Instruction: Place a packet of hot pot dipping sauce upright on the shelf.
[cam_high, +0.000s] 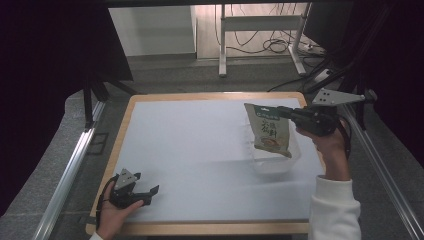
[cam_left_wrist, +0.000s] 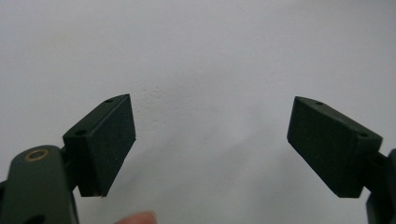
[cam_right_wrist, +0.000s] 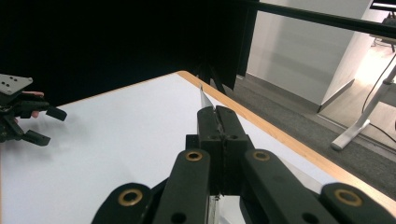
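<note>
Printed snack pouch (cam_high: 271, 131), green-topped, hanging upright, its top corner pinched, over clear plastic container (cam_high: 276, 162)

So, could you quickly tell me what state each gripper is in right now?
Left gripper: open, holding nothing, low over the table.
Right gripper: shut on the top edge of a snack bag, above a clear container.
</note>
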